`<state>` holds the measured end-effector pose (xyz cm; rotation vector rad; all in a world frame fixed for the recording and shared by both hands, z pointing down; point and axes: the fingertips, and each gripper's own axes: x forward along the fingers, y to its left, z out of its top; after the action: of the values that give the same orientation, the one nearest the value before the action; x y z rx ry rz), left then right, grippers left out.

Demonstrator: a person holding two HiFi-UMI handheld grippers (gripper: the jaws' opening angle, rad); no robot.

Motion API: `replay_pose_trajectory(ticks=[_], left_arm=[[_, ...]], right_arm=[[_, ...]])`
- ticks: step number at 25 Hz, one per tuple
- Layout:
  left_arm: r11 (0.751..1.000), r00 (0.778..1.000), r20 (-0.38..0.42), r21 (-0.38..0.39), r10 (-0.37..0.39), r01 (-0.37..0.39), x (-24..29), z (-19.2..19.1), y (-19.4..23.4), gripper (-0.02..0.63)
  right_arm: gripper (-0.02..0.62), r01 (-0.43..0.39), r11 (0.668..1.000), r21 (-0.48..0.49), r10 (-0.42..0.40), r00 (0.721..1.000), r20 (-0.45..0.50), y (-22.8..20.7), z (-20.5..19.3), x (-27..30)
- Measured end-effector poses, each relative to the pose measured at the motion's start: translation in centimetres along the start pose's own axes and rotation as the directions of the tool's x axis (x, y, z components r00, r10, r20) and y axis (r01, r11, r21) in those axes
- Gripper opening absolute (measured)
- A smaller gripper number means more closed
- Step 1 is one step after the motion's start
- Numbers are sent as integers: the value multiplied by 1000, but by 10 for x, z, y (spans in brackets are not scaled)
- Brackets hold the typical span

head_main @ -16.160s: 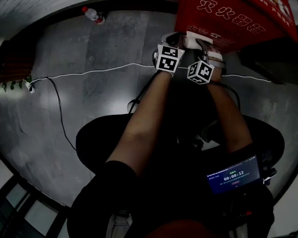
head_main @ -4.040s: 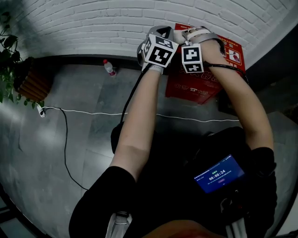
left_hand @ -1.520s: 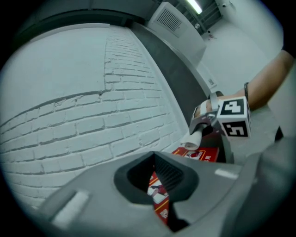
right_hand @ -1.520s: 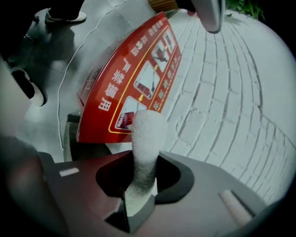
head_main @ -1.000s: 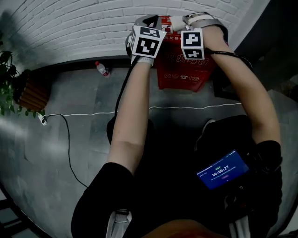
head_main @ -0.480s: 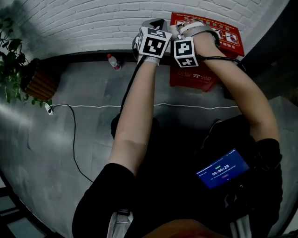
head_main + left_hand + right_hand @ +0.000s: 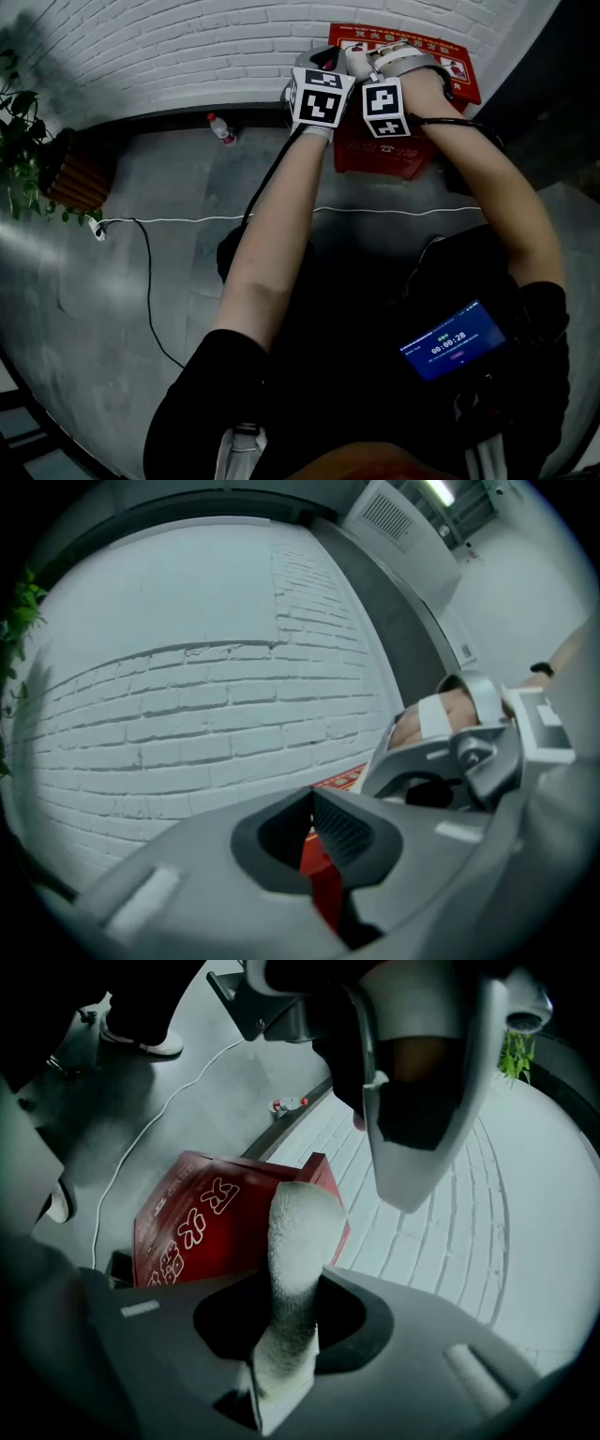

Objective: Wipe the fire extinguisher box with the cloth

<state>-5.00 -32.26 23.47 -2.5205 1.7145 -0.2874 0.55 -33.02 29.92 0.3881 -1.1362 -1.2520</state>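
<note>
**A:** Head view: both grippers are hovering side by side over the red rectangular fire extinguisher box with white lettering (image 7: pixel 412 157). It's sitting on the floor against the white brick wall (image 7: pixel 169 56).

**B:** Left gripper view?

**A:** Left gripper (image 7: pixel 312 810) jaws are meeting tip to tip and holding nothing.

**B:** Right gripper view?

**A:** Right gripper (image 7: pixel 286 1335) is clamping the white fluffy cloth (image 7: pixel 298 1241), with the box just beyond it.

**B:** Risks?

**A:** The cloth is sticking out as a narrow roll, so hard dragging risks pulling it free. Nothing is bracing the box, so pushing may shift it.
</note>
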Motion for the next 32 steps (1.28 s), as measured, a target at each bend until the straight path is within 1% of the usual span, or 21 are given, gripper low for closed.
replay_pose_trajectory(ticks=[2,6,11,16,20,26,32], left_arm=[[1000,1000,14,22,-21,20,1,7,-15,0],[997,996,49,29,-76,74,4,23,-48,0],[991,990,38,17,-135,134,21,20,-92,0],[980,980,29,32,-195,194,35,20,-136,0],[973,973,32,41,-231,229,45,22,-163,0],[962,962,27,54,-270,269,54,20,-192,0],[958,960,23,79,-278,275,54,21,-197,0]], right_arm=[[100,-11,1000,14,11,1000,-15,9,-15,-3],[100,-37,999,32,38,998,-40,28,-43,-10],[100,-61,998,33,63,995,-76,53,-78,-20],[100,-81,995,50,86,990,-116,78,-112,-28],[100,-96,993,68,105,984,-144,96,-140,-33],[100,-112,989,96,128,974,-185,124,-182,-41],[100,-139,980,145,169,961,-218,143,-218,-47]])
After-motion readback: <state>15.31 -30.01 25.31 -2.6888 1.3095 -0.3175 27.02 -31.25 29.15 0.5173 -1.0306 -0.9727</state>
